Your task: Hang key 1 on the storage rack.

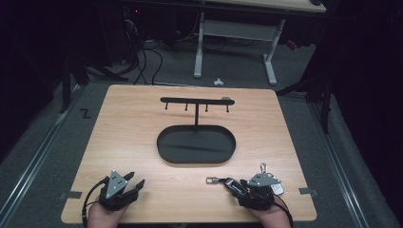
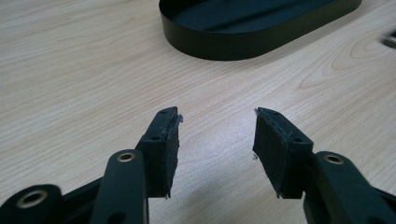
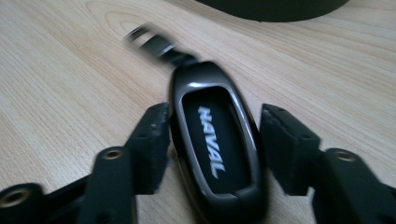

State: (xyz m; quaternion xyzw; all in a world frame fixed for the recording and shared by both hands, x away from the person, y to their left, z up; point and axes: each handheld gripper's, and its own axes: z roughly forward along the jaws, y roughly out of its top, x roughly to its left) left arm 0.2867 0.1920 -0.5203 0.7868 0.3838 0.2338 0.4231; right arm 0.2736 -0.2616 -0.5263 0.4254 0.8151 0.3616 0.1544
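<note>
Right gripper (image 3: 212, 144), desk's near edge: jaws straddling key fob (image 3: 215, 144), the right pad standing clear; the glossy shell may skid sideways on closing. Left gripper (image 2: 215, 140): open, empty.

The metal clip (image 3: 152, 41) on the key fob (image 3: 215, 144) is a blur, the fob's bottom is cut off, and the black tray (image 2: 243, 39) runs off the top.
</note>
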